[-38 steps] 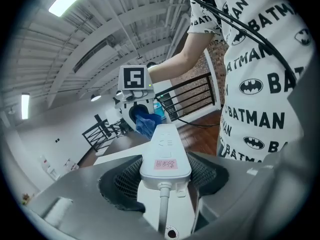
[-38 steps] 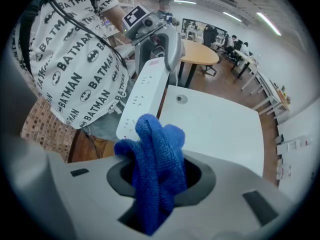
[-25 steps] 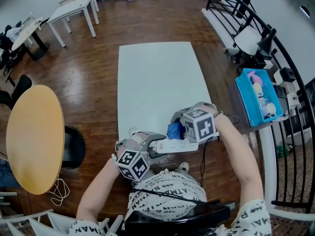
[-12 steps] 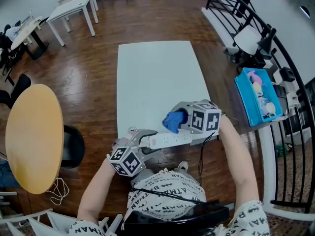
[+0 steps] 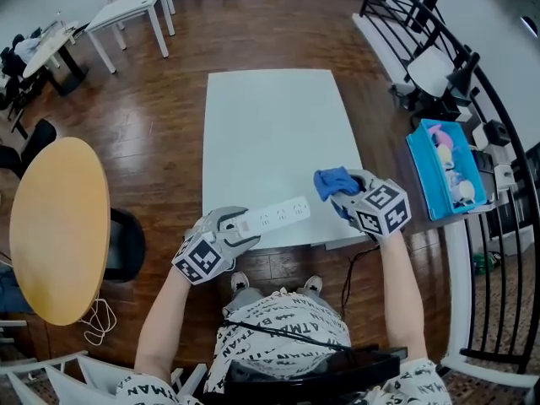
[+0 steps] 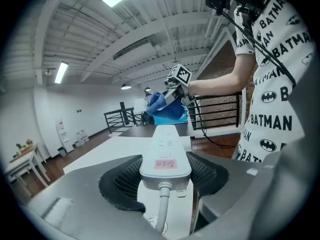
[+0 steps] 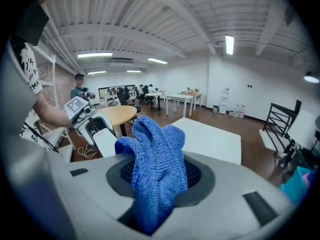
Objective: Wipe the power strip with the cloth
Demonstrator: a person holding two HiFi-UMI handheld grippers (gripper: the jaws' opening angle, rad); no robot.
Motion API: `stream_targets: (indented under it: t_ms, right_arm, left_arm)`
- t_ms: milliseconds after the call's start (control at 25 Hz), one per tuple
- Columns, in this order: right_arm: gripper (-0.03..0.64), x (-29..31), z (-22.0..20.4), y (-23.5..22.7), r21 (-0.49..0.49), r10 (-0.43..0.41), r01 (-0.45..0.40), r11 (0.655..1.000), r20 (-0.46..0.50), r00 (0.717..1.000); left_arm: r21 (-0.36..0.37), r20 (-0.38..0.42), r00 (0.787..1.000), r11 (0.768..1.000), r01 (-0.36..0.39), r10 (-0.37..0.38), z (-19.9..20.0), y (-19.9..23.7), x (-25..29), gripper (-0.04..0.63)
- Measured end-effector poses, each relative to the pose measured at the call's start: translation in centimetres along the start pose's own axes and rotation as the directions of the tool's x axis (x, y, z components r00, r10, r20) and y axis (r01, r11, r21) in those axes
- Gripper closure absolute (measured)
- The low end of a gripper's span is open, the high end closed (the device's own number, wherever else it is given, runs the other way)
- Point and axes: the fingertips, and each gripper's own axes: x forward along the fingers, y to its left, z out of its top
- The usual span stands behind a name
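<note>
The left gripper (image 6: pixel 165 173) has its jaws clamped on the cord end of a white power strip (image 6: pixel 166 145), the ribbed black pads pressing on both long sides. A small pink label (image 6: pixel 165 163) sits on the strip's top face just ahead of the pads; its red characters are too small to read. The white cord (image 6: pixel 162 211) leaves the strip's end and runs down between the jaws. The strip's free end points away over the near edge of a white rectangular table (image 5: pixel 270 125).

The right gripper (image 7: pixel 160 178) pinches a blue knitted cloth (image 7: pixel 156 156), which bunches up above the jaws and hangs down through the gap. In the head view the cloth is off to the right of the strip's far end, clear of it, above the table's right near corner.

The person's white shirt (image 6: pixel 274 109) carries "BATMAN" in black capitals, repeated among bat logos. A round wooden table (image 5: pixel 59 226) stands at the left, a blue bin (image 5: pixel 419 169) at the right beside a black railing (image 5: pixel 498 133).
</note>
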Motion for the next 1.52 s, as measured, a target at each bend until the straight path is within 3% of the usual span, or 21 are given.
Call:
stream_targets:
  t_ms: [160,360,600,840,1160,1520]
  right_arm:
    - [0.474,-0.7,-1.4,0.8,0.129,-0.059,0.052,0.99,0.051,0.997]
    - [0.474,-0.3,-2.9,2.9,0.218,-0.095,0.077,0.973,0.074,0.993]
    - [0.474,-0.2,-4.2,3.5,0.263,-0.165,0.14,0.955,0.074,0.984]
    - [0.474,0.4,-6.0,4.0,0.324,-0.187,0.16,0.933,0.052,0.981]
    - [0.474,1.6,-7.2,4.5,0.357,-0.227,0.212,0.91,0.002,0.974]
    - [0.474,2.1,-8.2,5.4,0.376,-0.279,0.277,0.884,-0.051,0.959]
  left_arm:
    - [-0.001,-0.022,0.999,1.0,0.024,-0.024,-0.7,0.1,0.8,0.316]
    - [-0.028,-0.005,1.0,1.0,0.01,-0.01,-0.7,0.5,1.5,0.316]
    - [-0.05,-0.01,1.0,0.999,0.012,-0.012,-1.5,0.8,2.2,0.316]
    - [-0.085,-0.061,0.998,0.996,0.018,-0.023,-5.0,1.9,2.7,0.316]
    - [-0.136,-0.131,0.988,0.989,0.064,-0.082,-9.9,3.9,5.3,0.316]
    - [-0.129,-0.182,0.97,0.982,0.138,-0.16,-12.6,6.2,8.4,0.316]
